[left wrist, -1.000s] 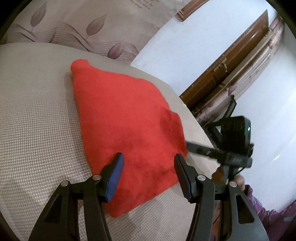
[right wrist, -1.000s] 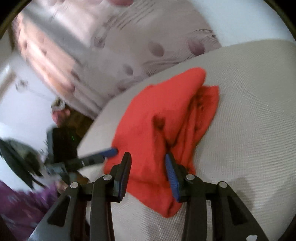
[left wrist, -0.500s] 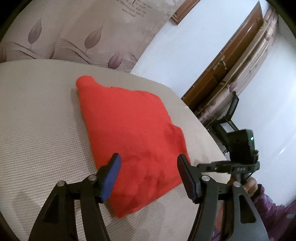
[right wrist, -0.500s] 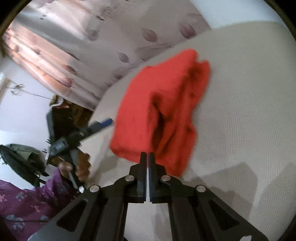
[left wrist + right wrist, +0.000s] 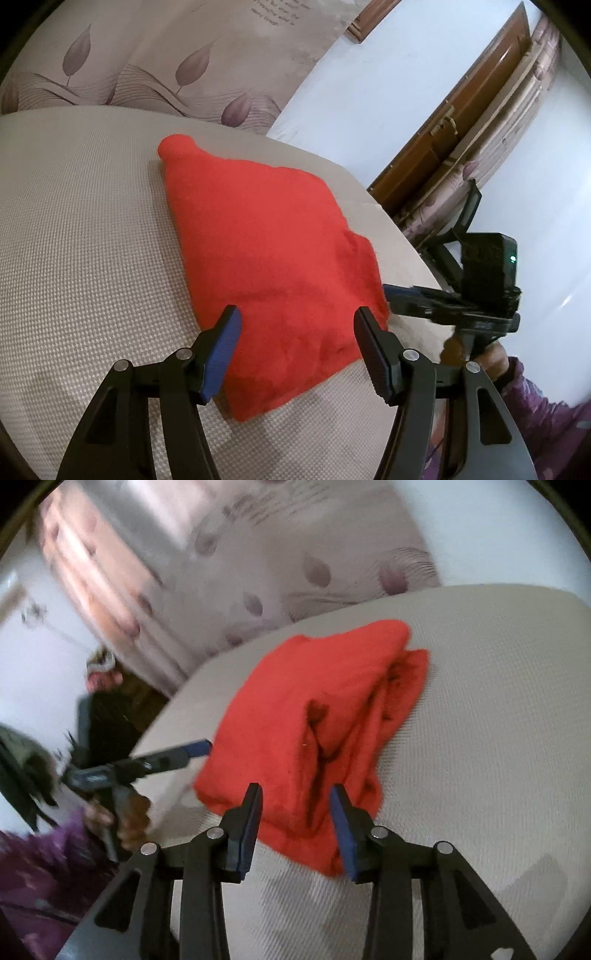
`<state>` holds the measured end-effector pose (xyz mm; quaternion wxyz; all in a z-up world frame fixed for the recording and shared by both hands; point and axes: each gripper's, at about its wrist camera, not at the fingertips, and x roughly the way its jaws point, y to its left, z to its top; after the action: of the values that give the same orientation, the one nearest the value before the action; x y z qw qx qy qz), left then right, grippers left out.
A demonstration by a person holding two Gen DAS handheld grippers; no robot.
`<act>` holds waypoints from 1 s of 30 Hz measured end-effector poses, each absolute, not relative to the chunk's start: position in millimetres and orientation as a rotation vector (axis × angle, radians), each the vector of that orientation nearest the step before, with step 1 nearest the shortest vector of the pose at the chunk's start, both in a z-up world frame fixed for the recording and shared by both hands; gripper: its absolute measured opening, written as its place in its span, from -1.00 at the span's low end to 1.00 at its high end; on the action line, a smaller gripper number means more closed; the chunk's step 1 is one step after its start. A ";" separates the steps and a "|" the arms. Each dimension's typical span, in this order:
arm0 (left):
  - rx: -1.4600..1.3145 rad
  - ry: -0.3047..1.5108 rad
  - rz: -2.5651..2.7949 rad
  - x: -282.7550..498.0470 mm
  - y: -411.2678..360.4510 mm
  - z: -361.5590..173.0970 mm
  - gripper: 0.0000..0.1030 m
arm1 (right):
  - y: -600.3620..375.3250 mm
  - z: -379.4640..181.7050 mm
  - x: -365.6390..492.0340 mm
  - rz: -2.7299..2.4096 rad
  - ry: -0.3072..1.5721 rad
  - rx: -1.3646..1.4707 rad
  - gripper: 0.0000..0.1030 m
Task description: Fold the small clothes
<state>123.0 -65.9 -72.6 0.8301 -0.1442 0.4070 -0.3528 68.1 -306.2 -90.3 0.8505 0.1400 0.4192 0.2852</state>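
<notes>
A red folded cloth (image 5: 266, 254) lies on a beige textured table (image 5: 74, 229). My left gripper (image 5: 297, 328) is open and empty, its fingers held over the cloth's near corner. In the right wrist view the same cloth (image 5: 314, 720) shows as a thick folded stack with layered edges on its right side. My right gripper (image 5: 295, 812) is open and empty, straddling the cloth's near end. Each gripper appears in the other's view, the right gripper (image 5: 413, 295) at the cloth's right edge and the left gripper (image 5: 177, 755) at its left edge.
A leaf-patterned curtain (image 5: 147, 66) hangs behind the table. A wooden door frame (image 5: 443, 140) and white wall stand to the right. The table edge (image 5: 388, 221) runs close past the cloth. The person's purple sleeve (image 5: 48, 849) is at lower left in the right wrist view.
My right gripper shut half a second ago and has opened again, moving closer over the cloth's near end. My left gripper stayed open and shifted slightly.
</notes>
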 end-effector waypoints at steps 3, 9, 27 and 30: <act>-0.310 0.880 -0.735 124.5 -64.0 -75.5 0.24 | -292.2 -102.8 80.4 0.613 0.926 0.247 -0.82; -0.299 0.858 -0.733 126.4 -57.2 -62.8 0.24 | -282.5 -86.7 67.7 0.655 0.970 0.208 -0.92; -0.179 0.789 -0.789 115.2 -98.3 -59.0 0.34 | -313.5 -113.7 67.3 0.598 1.090 0.235 -0.93; -0.173 0.782 -0.835 114.3 -116.1 -62.8 0.34 | -314.1 -115.2 67.9 0.601 1.094 0.240 -0.94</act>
<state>114.3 -116.1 -62.8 0.8372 -0.0815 0.3697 -0.3947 67.9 -314.1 -115.2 0.8048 0.1120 0.5108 0.2807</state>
